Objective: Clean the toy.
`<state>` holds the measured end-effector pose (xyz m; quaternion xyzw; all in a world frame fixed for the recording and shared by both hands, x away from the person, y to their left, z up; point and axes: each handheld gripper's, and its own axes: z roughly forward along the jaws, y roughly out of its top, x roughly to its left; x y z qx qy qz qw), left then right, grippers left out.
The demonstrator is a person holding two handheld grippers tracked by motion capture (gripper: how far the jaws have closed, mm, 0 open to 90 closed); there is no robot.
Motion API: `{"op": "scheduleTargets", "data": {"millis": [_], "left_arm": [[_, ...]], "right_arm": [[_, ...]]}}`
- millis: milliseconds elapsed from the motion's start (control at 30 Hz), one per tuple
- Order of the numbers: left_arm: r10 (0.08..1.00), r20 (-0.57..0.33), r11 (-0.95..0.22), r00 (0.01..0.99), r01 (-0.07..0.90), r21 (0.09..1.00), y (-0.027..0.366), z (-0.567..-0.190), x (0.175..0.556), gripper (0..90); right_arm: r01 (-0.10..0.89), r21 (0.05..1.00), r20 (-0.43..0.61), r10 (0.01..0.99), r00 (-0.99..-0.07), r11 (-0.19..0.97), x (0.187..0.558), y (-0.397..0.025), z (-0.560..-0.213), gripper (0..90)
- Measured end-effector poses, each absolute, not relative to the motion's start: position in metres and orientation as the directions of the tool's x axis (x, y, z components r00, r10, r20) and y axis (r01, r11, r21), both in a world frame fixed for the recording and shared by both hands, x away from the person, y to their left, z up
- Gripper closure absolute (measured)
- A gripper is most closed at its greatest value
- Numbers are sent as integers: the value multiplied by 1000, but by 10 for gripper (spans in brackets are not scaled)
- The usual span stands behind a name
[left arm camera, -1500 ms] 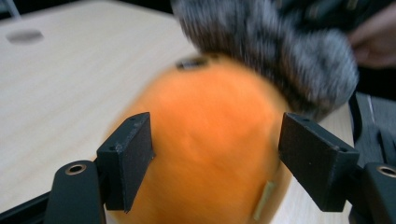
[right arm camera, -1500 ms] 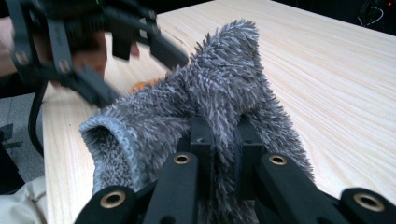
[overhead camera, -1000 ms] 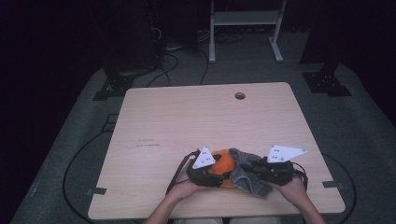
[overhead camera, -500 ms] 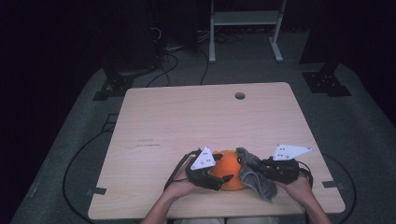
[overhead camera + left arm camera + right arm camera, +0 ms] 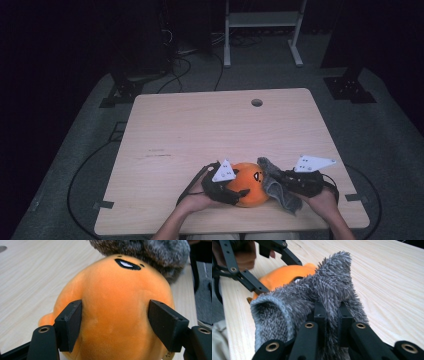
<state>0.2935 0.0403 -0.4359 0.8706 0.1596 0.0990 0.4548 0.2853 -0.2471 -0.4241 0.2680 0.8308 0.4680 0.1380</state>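
Observation:
A round orange plush toy (image 5: 250, 186) with a stitched face lies near the table's front edge. My left gripper (image 5: 231, 192) is shut on it; in the left gripper view both pads (image 5: 70, 325) press into the sides of the orange plush toy (image 5: 115, 295). To the toy's right, my right gripper (image 5: 283, 181) is shut on a grey fuzzy knitted cover (image 5: 276, 189). In the right gripper view my right gripper (image 5: 332, 313) pinches the grey cover (image 5: 317, 295), whose open hollow end faces left. The cover's edge still touches the toy near its face.
The wooden table (image 5: 210, 135) has a cable hole (image 5: 256, 102) at the back. The person's hands come in over the front edge. Cables lie on the grey floor (image 5: 80, 165) to the left, and a white stand (image 5: 260, 30) is behind the table.
The grey cover has come off the orange toy to the right with my right gripper. The toy's face now shows. My left gripper has kept its hold on the toy.

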Motion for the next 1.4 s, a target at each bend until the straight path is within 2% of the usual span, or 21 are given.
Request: {"op": "scheduleTargets", "data": {"millis": [133, 300, 433, 600, 800, 1033, 1267, 1400], "left_arm": [[334, 33, -547, 942, 165, 821, 45, -436, 292, 284], [308, 53, -527, 950, 125, 840, 44, -427, 295, 207], [294, 84, -547, 952, 95, 832, 36, -424, 296, 188], [264, 46, -520, 963, 102, 848, 26, -415, 306, 181], [241, 7, -574, 971, 136, 807, 10, -423, 314, 168], [273, 5, -586, 962, 162, 794, 8, -429, 312, 253], [290, 16, -593, 957, 166, 788, 9, -428, 310, 312], [304, 50, -598, 951, 150, 788, 12, -427, 306, 416]], "right_arm": [[323, 855, 67, 532, -844, 405, 286, -246, -425, 810], [312, 857, 65, 514, -855, 410, 287, -247, -427, 809], [316, 858, 79, 504, -860, 405, 290, -249, -429, 809], [310, 859, 75, 500, -863, 407, 289, -250, -430, 809], [308, 858, 71, 500, -863, 411, 290, -252, -432, 809], [347, 853, 115, 508, -854, 390, 295, -259, -438, 807], [380, 832, 110, 551, -827, 403, 299, -264, -443, 807], [418, 821, 126, 592, -796, 388, 302, -273, -446, 807]]}}
